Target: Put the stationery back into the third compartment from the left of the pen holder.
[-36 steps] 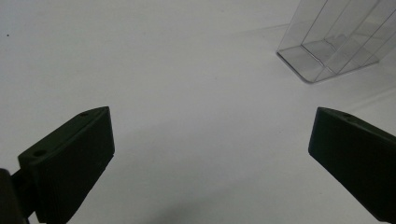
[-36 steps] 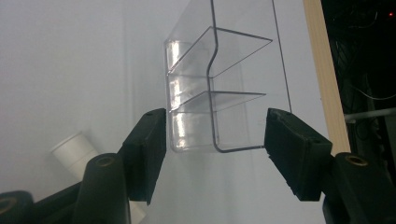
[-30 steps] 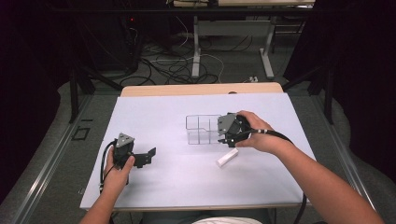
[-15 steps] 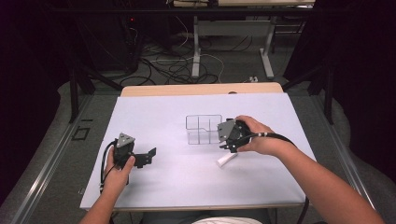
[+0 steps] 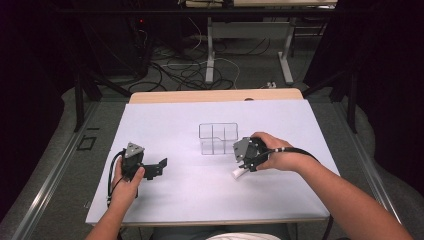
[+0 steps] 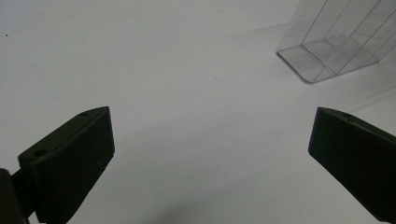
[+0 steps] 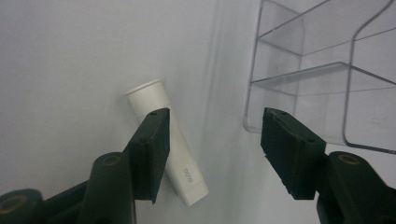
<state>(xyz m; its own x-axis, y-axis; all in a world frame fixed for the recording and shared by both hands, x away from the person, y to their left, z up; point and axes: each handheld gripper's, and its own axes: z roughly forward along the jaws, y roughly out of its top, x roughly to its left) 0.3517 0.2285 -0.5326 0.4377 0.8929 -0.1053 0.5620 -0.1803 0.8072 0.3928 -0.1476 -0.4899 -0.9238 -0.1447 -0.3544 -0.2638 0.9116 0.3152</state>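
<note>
White tube [image 7: 166, 144], clear organizer [image 5: 218, 138], pale lavender table [image 5: 165, 120], black grippers.

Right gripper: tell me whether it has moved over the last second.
Yes. The right gripper has dropped from beside the clear organizer toward the person, over the white tube.

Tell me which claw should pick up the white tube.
Right. The right claw hangs open just above the white tube; the left claw is far off across the table.
</note>
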